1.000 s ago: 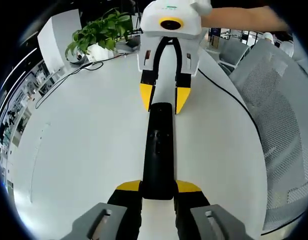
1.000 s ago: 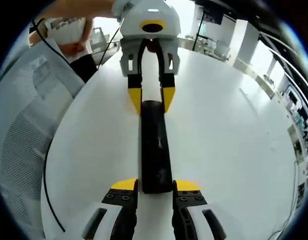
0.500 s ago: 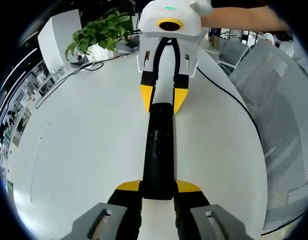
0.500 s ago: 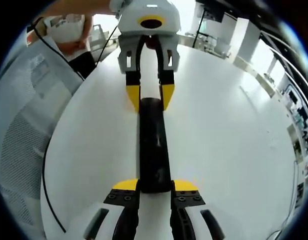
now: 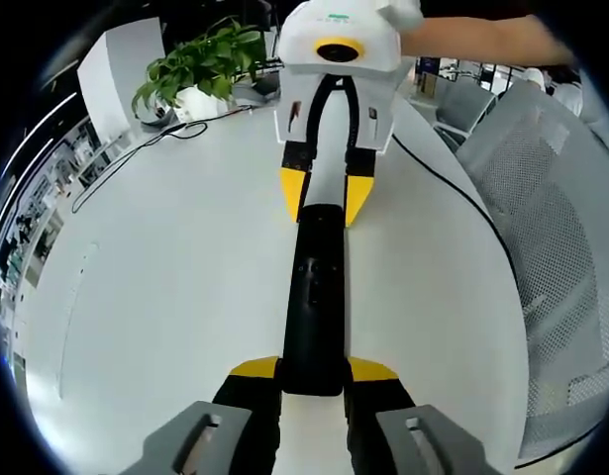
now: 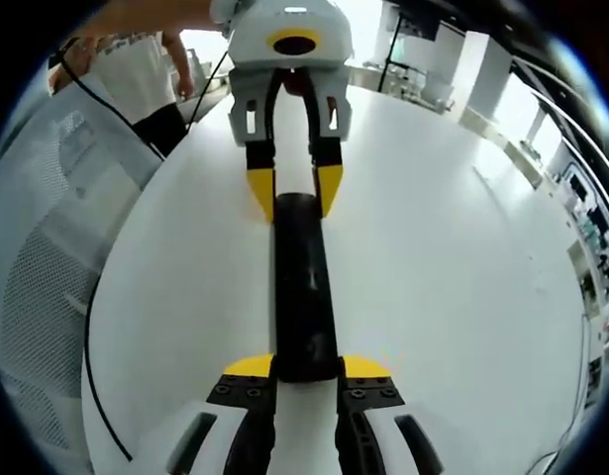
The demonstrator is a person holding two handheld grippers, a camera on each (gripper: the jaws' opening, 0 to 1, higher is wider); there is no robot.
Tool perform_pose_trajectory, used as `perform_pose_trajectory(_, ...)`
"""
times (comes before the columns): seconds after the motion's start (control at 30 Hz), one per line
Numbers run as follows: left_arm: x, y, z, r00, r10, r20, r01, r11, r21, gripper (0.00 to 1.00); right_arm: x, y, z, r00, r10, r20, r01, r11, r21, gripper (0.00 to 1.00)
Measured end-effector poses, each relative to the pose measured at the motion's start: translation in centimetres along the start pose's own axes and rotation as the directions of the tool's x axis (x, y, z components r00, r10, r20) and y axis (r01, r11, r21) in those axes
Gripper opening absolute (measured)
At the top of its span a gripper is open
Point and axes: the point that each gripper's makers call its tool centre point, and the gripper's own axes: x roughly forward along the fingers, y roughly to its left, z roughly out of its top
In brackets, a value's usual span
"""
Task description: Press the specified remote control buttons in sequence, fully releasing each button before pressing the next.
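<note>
A long black remote control (image 5: 312, 297) lies lengthwise on the white round table (image 5: 165, 297). My left gripper (image 5: 314, 369) has its yellow-tipped jaws pressed against both sides of the remote's near end. At the far end, my right gripper (image 5: 326, 201) faces me, its yellow tips flanking that end. In the right gripper view the same remote (image 6: 304, 287) runs up the middle. There my right gripper (image 6: 306, 366) is shut on its near end and the left gripper (image 6: 294, 193) holds the far end. Small buttons show on the remote's top face.
A potted green plant (image 5: 200, 64) and a black cable (image 5: 136, 158) sit at the table's far left. Another cable (image 5: 453, 188) runs along the right edge beside a grey mesh chair (image 5: 552, 198). A person (image 6: 136, 79) stands beyond the table in the right gripper view.
My right gripper's yellow tips have drawn in against the remote's end and slid slightly further along it. The left gripper and the remote have stayed put.
</note>
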Motion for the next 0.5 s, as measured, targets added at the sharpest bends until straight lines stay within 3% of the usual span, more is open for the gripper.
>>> perform_pose_trajectory(0.5, -0.36, 0.87, 0.87, 1.000, 0.016, -0.002, -0.016, 1.000, 0.026, 0.23, -0.98, -0.60, -0.08, 0.999, -0.032, 0.009, 0.032, 0.999, -0.001, 0.20)
